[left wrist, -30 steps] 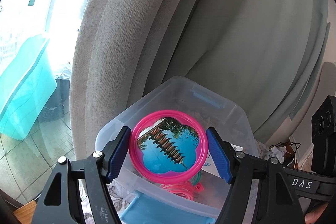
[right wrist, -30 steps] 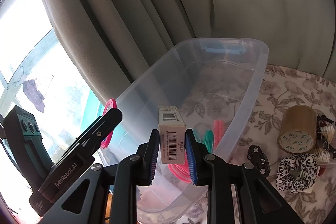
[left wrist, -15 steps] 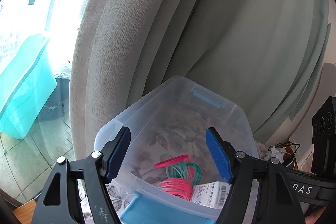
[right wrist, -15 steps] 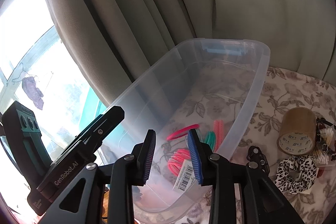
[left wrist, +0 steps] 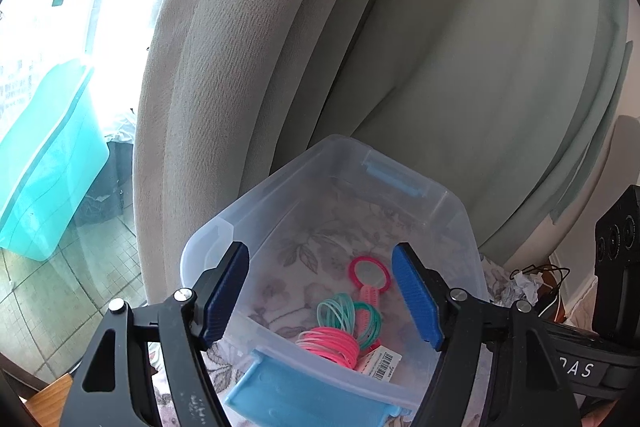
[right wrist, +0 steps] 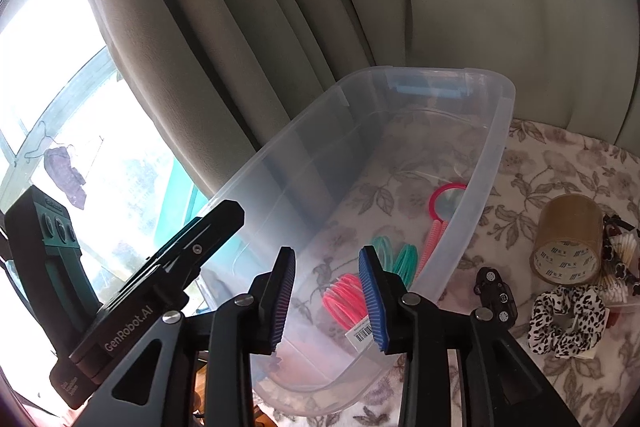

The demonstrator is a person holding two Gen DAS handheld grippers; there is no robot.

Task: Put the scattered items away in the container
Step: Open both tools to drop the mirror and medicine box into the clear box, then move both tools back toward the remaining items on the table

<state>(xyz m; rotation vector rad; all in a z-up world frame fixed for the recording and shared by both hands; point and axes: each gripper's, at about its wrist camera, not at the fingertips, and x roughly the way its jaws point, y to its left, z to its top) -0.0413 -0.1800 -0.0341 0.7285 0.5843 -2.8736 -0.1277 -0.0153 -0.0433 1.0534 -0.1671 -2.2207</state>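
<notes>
The clear plastic bin [left wrist: 452,203] [right wrist: 496,147] stands on a floral cloth. On its floor lie a pink round mirror [left wrist: 370,273] [right wrist: 448,203], pink rings [left wrist: 332,345] [right wrist: 344,301], teal rings [left wrist: 340,313] [right wrist: 394,253] and a white barcoded box [left wrist: 380,363] [right wrist: 360,329]. My left gripper [left wrist: 320,299] hovers open above the bin's near end, holding nothing. Over the bin's near corner my right gripper [right wrist: 330,297] is open and holds nothing too.
On the cloth right of the bin sit a brown tape roll [right wrist: 568,241], a small black toy car [right wrist: 496,297], a leopard-print scrunchie [right wrist: 564,315] and cotton swabs [right wrist: 624,247]. Grey curtains [left wrist: 400,47] hang behind. A teal tub [left wrist: 44,163] stands outside the window.
My left gripper let go of the pink mirror and my right gripper released the barcoded box; both now lie in the bin. Both grippers stand open, the right one wider than before.
</notes>
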